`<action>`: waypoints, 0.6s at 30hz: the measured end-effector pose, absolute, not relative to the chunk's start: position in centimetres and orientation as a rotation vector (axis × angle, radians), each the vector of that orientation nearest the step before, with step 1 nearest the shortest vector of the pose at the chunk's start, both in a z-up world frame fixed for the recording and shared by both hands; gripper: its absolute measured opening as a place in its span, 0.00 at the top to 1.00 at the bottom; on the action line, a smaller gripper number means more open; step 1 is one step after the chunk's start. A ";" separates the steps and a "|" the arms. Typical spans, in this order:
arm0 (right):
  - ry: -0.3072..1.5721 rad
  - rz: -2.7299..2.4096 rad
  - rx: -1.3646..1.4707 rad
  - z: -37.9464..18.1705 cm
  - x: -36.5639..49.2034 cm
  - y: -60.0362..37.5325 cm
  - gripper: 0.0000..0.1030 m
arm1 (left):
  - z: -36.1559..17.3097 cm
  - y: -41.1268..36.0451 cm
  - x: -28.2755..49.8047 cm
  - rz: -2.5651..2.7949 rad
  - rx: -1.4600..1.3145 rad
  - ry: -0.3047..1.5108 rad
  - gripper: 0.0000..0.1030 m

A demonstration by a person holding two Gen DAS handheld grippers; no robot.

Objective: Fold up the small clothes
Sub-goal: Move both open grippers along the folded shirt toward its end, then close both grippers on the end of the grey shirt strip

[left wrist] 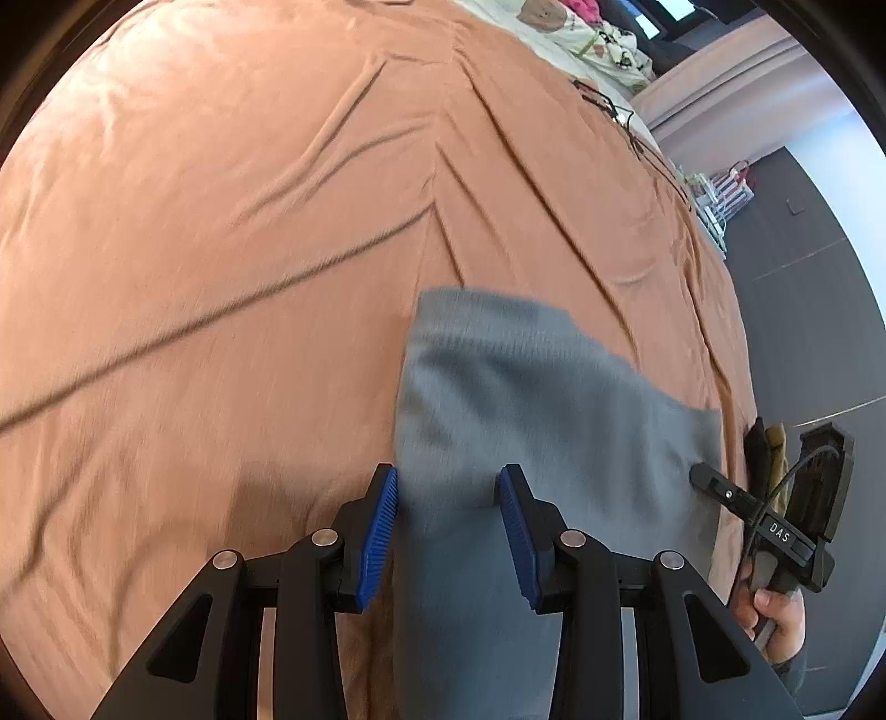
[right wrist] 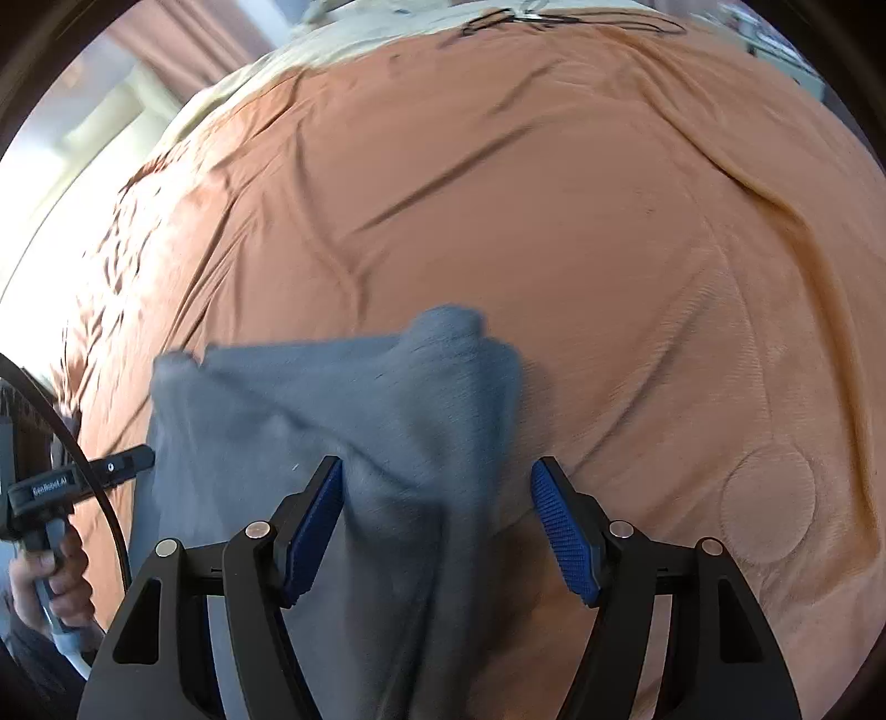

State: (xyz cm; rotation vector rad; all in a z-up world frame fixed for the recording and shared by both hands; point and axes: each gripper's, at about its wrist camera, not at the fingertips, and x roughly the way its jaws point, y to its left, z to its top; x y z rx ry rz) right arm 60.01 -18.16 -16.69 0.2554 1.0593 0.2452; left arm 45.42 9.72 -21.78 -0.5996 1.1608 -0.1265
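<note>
A small grey garment (left wrist: 526, 387) lies on the orange bedspread (left wrist: 221, 277), one end rumpled into a hump (right wrist: 448, 327). My left gripper (left wrist: 448, 498) hovers over its near left part. The blue pads stand apart with cloth between them, and no pinch shows. My right gripper (right wrist: 437, 487) is wide open over the garment's right side. Its left pad sits beside a raised fold and its right pad is off the cloth. Each view catches the other gripper at its edge, held in a hand (left wrist: 775, 620).
The wrinkled bedspread (right wrist: 609, 221) fills both views. Patterned bedding (left wrist: 581, 33) and black cables (left wrist: 609, 105) lie at its far end. Dark floor (left wrist: 819, 332) runs past the bed's right edge. A round pale patch (right wrist: 767, 504) marks the blanket near my right gripper.
</note>
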 end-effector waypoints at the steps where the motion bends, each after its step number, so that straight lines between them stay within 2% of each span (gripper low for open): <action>1: 1.056 0.248 0.289 -16.8 60.1 -18.7 0.35 | -21.8 9.7 45.7 -0.126 -0.596 1.158 0.61; 6: 1.067 0.316 0.396 -17.3 59.6 -19.8 0.35 | -21.4 9.7 47.4 -0.131 -0.579 1.128 0.66; 18: 1.178 0.503 0.481 -19.5 59.9 -21.2 0.35 | -22.3 10.8 47.1 -0.161 -0.620 1.155 0.66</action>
